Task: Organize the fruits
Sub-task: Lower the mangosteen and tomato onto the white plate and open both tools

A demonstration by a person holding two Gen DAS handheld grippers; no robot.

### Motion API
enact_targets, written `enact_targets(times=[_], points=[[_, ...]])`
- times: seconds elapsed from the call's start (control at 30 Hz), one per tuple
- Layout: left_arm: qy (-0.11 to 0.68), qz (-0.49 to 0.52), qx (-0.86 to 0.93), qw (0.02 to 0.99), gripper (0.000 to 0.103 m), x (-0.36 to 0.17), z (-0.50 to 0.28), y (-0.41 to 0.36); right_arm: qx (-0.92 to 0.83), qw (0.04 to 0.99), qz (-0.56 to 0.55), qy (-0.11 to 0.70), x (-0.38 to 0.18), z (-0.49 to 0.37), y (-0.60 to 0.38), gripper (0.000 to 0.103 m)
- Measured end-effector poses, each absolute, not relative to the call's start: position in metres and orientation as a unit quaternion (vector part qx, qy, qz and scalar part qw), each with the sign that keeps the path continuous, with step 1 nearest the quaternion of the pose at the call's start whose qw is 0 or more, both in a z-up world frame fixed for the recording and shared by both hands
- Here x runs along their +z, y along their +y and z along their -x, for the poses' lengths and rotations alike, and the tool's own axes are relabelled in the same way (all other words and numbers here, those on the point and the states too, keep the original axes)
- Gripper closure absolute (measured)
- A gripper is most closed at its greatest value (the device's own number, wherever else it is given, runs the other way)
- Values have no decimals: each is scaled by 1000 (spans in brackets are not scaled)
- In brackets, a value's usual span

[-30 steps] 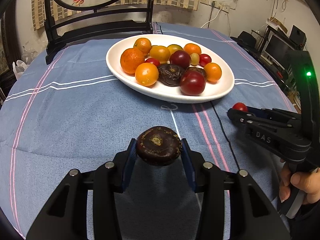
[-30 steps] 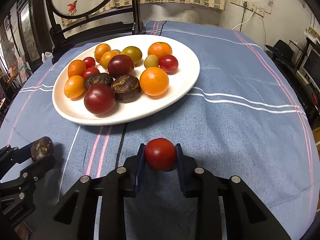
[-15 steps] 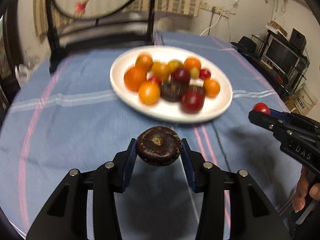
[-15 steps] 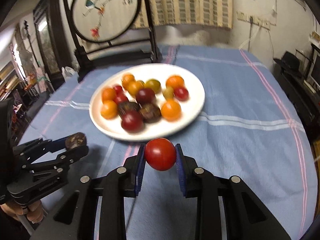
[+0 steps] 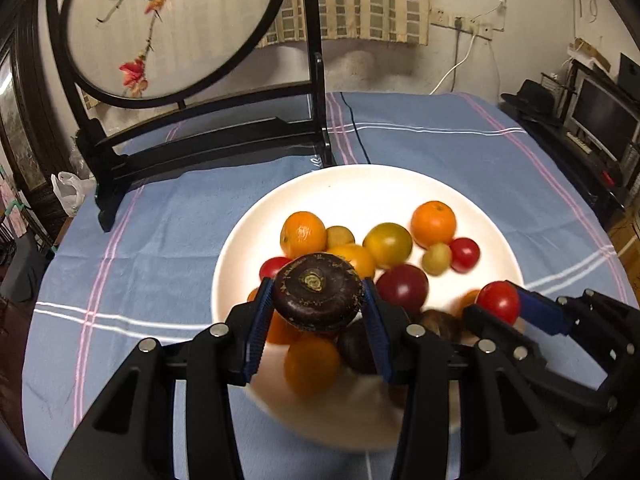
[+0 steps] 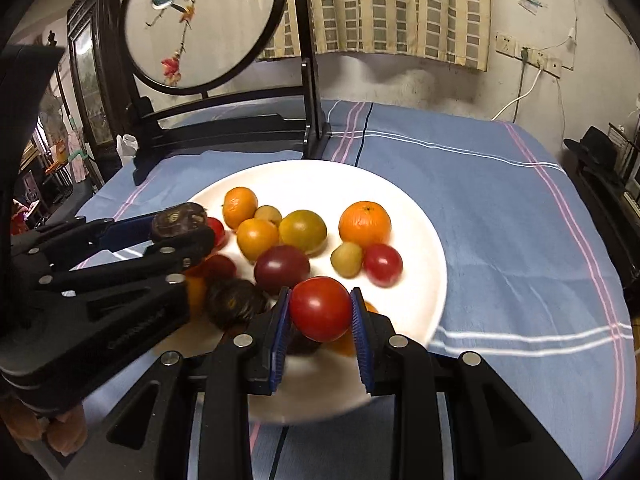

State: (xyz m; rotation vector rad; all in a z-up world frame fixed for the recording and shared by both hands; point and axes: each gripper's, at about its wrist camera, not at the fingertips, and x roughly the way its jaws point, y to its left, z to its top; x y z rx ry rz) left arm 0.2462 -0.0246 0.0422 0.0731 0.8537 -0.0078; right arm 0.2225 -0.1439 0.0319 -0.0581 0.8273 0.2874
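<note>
A white plate [image 5: 360, 188] [image 6: 320, 176] on the blue tablecloth holds several oranges, tomatoes and dark fruits. My left gripper [image 5: 318, 300] is shut on a dark purple round fruit [image 5: 318, 296] and holds it above the plate's near left part; it also shows in the right wrist view [image 6: 178, 220]. My right gripper [image 6: 320, 312] is shut on a red tomato [image 6: 320, 308] above the plate's near part; it shows in the left wrist view [image 5: 498, 302] at the right.
A black wooden stand with a round embroidered screen [image 5: 172, 28] [image 6: 200, 20] stands at the back of the table. The blue striped cloth [image 5: 140, 240] lies around the plate. Shelves and a monitor [image 5: 604, 116] stand off the table's right.
Both grippers have risen and moved forward from the cloth in front of the plate to over its near part, each keeping its fruit.
</note>
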Motion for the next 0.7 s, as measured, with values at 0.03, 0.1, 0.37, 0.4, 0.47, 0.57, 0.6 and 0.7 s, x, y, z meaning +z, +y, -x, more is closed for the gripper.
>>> enact_targets(times=[0.03, 0.1, 0.37, 0.4, 0.47, 0.57, 0.6, 0.7], points=[[418, -33, -5, 908, 60, 39, -251, -25, 140, 905, 29, 401, 30, -227, -143, 73], [426, -24, -8, 904, 60, 35, -260, -26, 143, 903, 33, 404, 27, -233, -141, 70], [401, -27, -7, 916, 21, 43, -255, -33, 136, 913, 50, 382, 31, -224, -141, 40], [400, -24, -8, 916, 20, 45, -252, -33, 136, 912, 49, 384, 32, -222, -143, 39], [400, -12, -8, 917, 14, 49, -245, -28, 138, 911, 46, 386, 34, -215, -146, 36], [401, -1, -8, 916, 14, 54, -233, -25, 131, 913, 45, 385, 39, -202, -150, 33], [403, 1, -9, 915, 14, 55, -228, -24, 130, 912, 43, 386, 40, -197, -152, 32], [408, 5, -13, 913, 14, 55, -211, -24, 115, 913, 38, 390, 43, -181, -157, 29]])
